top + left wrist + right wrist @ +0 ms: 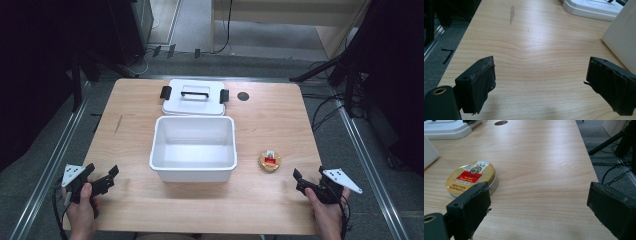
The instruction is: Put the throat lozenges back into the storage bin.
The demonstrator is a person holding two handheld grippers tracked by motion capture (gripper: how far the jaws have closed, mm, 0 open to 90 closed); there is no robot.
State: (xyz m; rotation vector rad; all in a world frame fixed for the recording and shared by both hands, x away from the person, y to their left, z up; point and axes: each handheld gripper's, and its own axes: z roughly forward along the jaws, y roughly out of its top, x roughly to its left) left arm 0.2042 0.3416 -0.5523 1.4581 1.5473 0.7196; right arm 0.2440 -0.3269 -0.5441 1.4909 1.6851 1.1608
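The small round yellow tin with a red label [269, 161] lies near the counter's [135, 100] right edge, beside the open white plastic box [193, 170]. Right gripper [307, 181], jaws wide and empty, waits nearest it at the near right corner, seemingly poised to grasp. Left gripper [102, 181] likewise gapes empty at the near left corner.

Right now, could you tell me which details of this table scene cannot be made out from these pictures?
- Tin: the label's small print is too small to read in the right gripper view; in the high view it is tiny.
- Lid: cut off by the top edge in both gripper views.
- Box: in the left gripper view, one outer wall shows, cut by the right edge.
- Tin's contents: hidden, closed.
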